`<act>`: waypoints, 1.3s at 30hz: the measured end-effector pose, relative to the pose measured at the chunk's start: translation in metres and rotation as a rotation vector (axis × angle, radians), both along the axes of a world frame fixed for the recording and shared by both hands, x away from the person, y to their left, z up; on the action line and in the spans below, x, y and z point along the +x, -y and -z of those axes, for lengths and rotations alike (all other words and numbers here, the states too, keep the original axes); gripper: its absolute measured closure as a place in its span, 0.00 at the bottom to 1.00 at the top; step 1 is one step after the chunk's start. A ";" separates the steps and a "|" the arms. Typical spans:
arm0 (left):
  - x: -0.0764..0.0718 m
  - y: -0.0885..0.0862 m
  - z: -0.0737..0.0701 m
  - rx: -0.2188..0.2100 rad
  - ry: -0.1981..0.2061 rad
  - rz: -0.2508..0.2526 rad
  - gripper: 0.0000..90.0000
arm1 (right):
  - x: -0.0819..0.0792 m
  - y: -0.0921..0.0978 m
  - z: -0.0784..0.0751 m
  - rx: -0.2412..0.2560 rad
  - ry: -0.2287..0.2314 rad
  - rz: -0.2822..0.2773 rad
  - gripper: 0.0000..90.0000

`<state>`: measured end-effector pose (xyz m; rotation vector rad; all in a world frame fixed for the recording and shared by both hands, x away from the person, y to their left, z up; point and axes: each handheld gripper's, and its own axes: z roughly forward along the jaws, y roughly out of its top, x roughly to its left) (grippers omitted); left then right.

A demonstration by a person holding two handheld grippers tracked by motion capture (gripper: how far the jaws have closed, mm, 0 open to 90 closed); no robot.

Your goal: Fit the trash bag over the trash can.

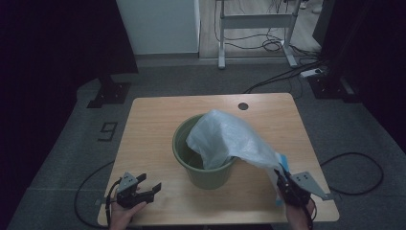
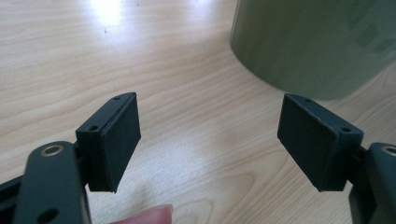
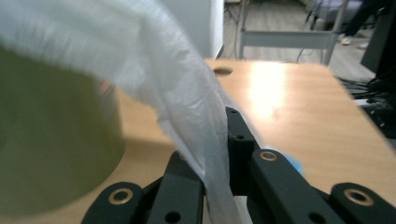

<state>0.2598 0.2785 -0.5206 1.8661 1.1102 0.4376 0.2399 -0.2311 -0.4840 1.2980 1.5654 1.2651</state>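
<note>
A green bucket (image 1: pixel 203 165) stands in the middle of the wooden table (image 1: pixel 153 124). A white plastic bag (image 1: pixel 227 139) drapes over its right rim and stretches down to my right gripper (image 1: pixel 282 178), which is shut on the bag's edge near the table's front right. In the right gripper view the bag (image 3: pixel 177 93) runs between the closed jaws, with the bucket (image 3: pixel 51 135) at left. My left gripper (image 1: pixel 146 184) rests open at the front left, nothing between its pads (image 2: pixel 116 140); the bucket's wall (image 2: pixel 308 42) lies ahead of it.
A small round hole (image 1: pixel 243 106) sits near the table's far edge. Cables (image 1: pixel 354 172) trail on the grey floor around the table. A white desk frame (image 1: pixel 256 28) stands beyond, and dark stands flank both sides.
</note>
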 end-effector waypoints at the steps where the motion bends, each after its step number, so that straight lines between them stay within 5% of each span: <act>1: 0.000 0.001 -0.001 -0.001 0.001 -0.003 0.23 | 0.002 0.004 -0.005 0.009 0.011 0.010 0.95; 9: -0.003 0.005 -0.019 -0.034 0.046 -0.017 0.24 | 0.013 0.009 -0.053 0.019 0.154 0.028 0.95; 17: -0.009 0.009 -0.042 -0.089 0.103 -0.064 0.25 | 0.016 -0.022 -0.095 0.017 0.260 -0.069 0.95; 26: -0.014 0.019 -0.072 -0.120 0.147 -0.129 0.24 | 0.025 -0.075 -0.101 -0.036 0.264 -0.206 0.94; 39: -0.014 0.064 -0.113 -0.136 0.289 -0.100 0.23 | 0.030 -0.080 -0.102 -0.036 0.234 -0.228 0.92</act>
